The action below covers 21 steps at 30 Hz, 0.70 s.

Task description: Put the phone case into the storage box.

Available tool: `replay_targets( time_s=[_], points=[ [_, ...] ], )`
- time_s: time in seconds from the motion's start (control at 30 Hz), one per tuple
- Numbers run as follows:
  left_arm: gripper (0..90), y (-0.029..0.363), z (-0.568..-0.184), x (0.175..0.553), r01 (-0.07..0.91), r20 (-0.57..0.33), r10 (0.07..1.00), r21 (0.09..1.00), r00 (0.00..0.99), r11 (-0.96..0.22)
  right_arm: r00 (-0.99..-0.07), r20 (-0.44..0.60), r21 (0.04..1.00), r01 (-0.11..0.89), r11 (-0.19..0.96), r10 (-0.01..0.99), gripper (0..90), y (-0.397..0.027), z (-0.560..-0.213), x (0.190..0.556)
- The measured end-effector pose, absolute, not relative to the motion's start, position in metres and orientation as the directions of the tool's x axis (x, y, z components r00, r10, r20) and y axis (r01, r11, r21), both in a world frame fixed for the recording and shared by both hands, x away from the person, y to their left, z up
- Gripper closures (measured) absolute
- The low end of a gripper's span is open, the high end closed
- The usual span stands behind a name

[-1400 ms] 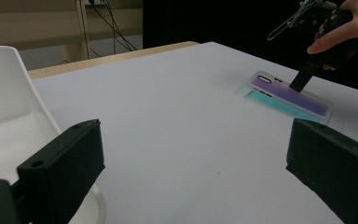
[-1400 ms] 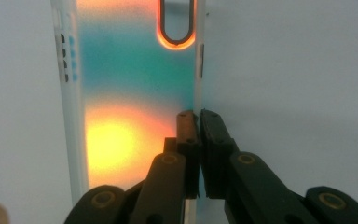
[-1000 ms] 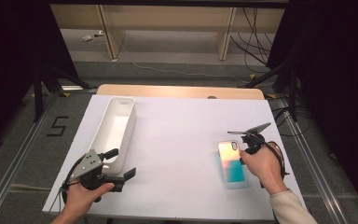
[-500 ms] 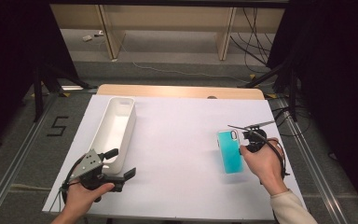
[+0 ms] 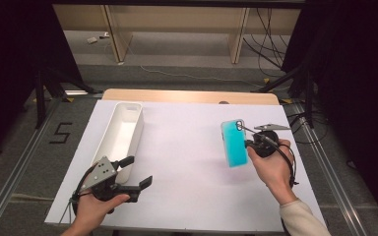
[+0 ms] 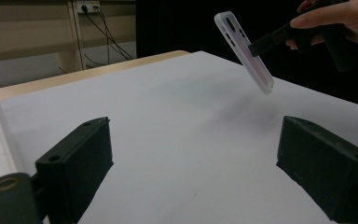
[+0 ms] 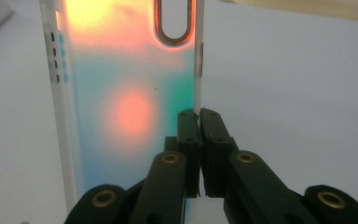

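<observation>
White paper covers the table (image 5: 187, 147), and above its right part a phone case (image 5: 235, 143) is held off the surface, tilted, its teal face up. One long edge of the case is pinched between the closed jaws of the right gripper (image 5: 250, 144). Well apart, at the near left corner, the left gripper (image 5: 140, 173) is held with jaws wide, though just narrowed slightly, nothing between them. A white tray (image 5: 122, 135) lies beside it.

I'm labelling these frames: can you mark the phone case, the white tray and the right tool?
Teal translucent plastic phone case (image 5: 235, 143): high view, middle of its back.
Long white plastic tray (image 5: 128, 114): high view, far rim.
Right tool (image 7: 199, 122): right gripper view, between its fingertips, clamped on the case's edge.
</observation>
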<state>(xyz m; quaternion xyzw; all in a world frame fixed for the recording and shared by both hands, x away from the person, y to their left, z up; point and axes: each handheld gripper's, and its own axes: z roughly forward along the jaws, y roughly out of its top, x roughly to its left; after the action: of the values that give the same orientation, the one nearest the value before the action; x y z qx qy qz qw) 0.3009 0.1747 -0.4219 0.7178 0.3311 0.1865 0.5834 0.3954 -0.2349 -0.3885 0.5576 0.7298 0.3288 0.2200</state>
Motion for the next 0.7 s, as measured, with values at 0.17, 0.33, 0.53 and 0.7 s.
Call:
replay_targets(
  time_s=[0.17, 0.33, 0.53, 0.7],
  points=[
    [14.9, 0.153, -0.407, 0.310, 0.248, -0.124, 0.677, 0.965, 0.725, -0.090, -0.355, 0.058, 0.802, 0.574, 0.168, 0.933, 88.5, -0.219, -0.382, 0.397],
    [16.3, 0.122, -0.392, 0.320, 0.236, -0.089, 0.669, 0.963, 0.738, -0.131, -0.381, 0.074, 0.828, 0.538, 0.156, 0.921, 88.8, -0.205, -0.377, 0.399],
    [20.6, 0.093, -0.380, 0.337, 0.229, -0.060, 0.699, 0.962, 0.713, -0.151, -0.398, 0.069, 0.848, 0.506, 0.156, 0.915, 88.9, -0.189, -0.372, 0.398],
    [26.7, 0.081, -0.372, 0.347, 0.222, -0.049, 0.732, 0.965, 0.680, -0.142, -0.422, 0.070, 0.868, 0.472, 0.153, 0.904, 88.9, -0.177, -0.368, 0.397]
  ],
)
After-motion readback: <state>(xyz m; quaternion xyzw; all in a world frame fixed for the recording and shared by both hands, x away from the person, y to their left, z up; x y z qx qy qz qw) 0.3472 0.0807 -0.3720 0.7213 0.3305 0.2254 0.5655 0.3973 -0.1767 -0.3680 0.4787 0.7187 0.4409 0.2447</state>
